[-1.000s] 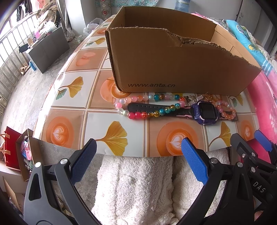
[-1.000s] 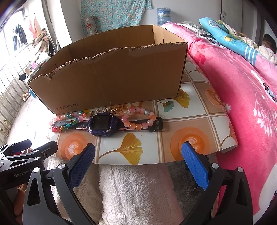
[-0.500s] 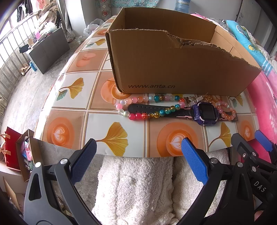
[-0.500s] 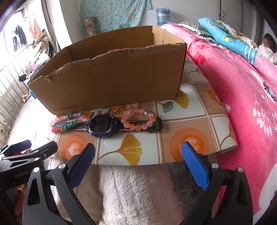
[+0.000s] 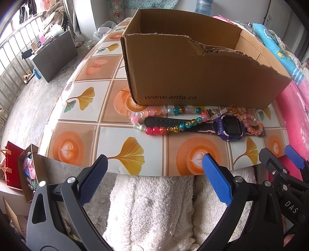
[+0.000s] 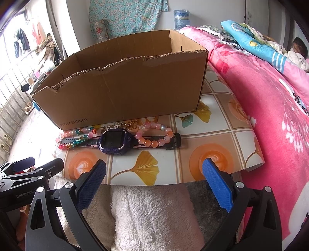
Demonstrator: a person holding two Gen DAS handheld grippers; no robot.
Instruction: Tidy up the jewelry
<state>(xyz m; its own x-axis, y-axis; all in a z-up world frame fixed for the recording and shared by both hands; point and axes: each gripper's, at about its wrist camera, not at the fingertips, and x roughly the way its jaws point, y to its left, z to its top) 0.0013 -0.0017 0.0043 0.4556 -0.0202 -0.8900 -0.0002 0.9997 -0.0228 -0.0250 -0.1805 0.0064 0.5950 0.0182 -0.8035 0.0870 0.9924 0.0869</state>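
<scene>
Both the left gripper (image 5: 154, 170) and the right gripper (image 6: 154, 173) hung wide open and empty. Just ahead of them on the table (image 5: 77, 115), the watch (image 6: 115, 142) and bead bracelets (image 5: 170, 123) lay against the cardboard box (image 6: 125, 92).

A lived-in home bedroom. A bed with a pink flowered blanket (image 6: 270, 100) and a blue quilt (image 6: 249, 42) runs beside a table (image 6: 218, 123) covered in a leaf-patterned cloth. Clothes (image 6: 21, 42) hang by a barred window, a floral garment (image 6: 125, 15) hangs on the wall, and shopping bags (image 5: 13, 166) sit on the concrete floor
</scene>
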